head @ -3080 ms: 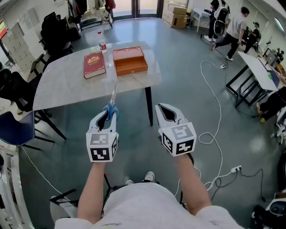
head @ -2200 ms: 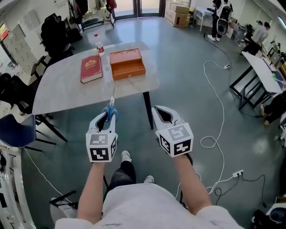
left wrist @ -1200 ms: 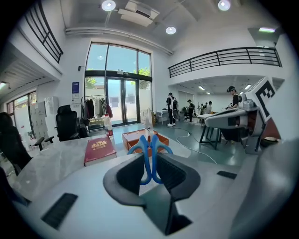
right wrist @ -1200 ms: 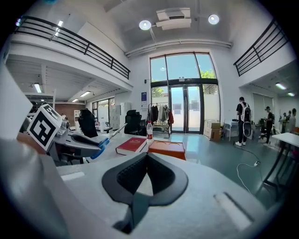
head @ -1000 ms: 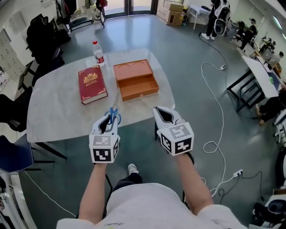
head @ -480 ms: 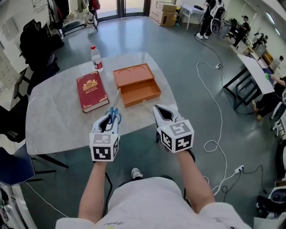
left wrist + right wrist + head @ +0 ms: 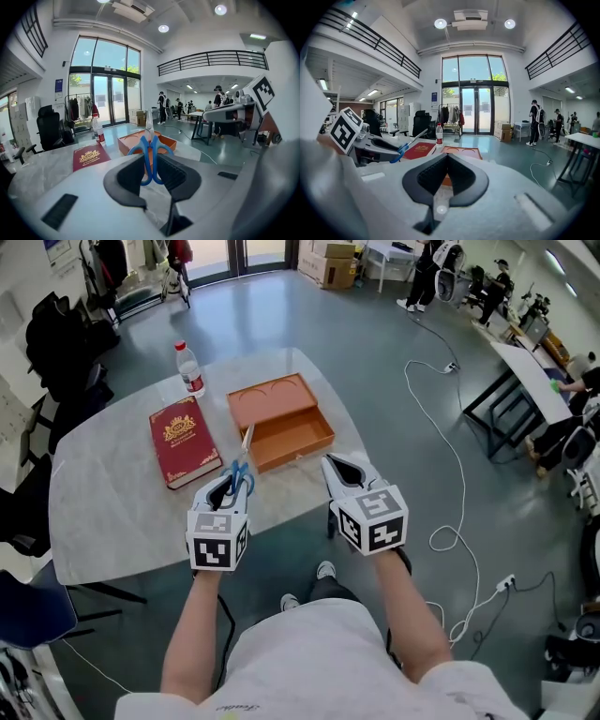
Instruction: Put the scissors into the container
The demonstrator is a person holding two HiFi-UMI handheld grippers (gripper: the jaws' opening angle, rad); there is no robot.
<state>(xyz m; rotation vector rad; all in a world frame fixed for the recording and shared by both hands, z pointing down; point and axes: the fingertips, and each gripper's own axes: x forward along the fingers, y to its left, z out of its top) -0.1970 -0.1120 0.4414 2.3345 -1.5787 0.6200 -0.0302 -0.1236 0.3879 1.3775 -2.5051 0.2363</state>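
Blue-handled scissors [image 7: 240, 472] stick out of my left gripper [image 7: 228, 486], which is shut on the handles, blades pointing forward toward the orange container [image 7: 280, 422]. The container is a flat box whose drawer is pulled open on the side toward me, standing on the white marble table [image 7: 112, 512]. In the left gripper view the scissors [image 7: 149, 153] stand upright between the jaws, with the container [image 7: 136, 140] just beyond. My right gripper [image 7: 337, 466] hovers over the table's near edge, to the right of the left one, shut with nothing in it [image 7: 446, 159].
A red book [image 7: 177, 440] lies left of the container and a water bottle [image 7: 189, 368] stands behind it. A white cable [image 7: 448, 474] trails over the floor at the right. Black chairs [image 7: 56, 324] stand far left; people stand by tables at the back right.
The table, container and book have come closer in view. Both grippers now hang over the table's near edge. The left gripper still holds the scissors.
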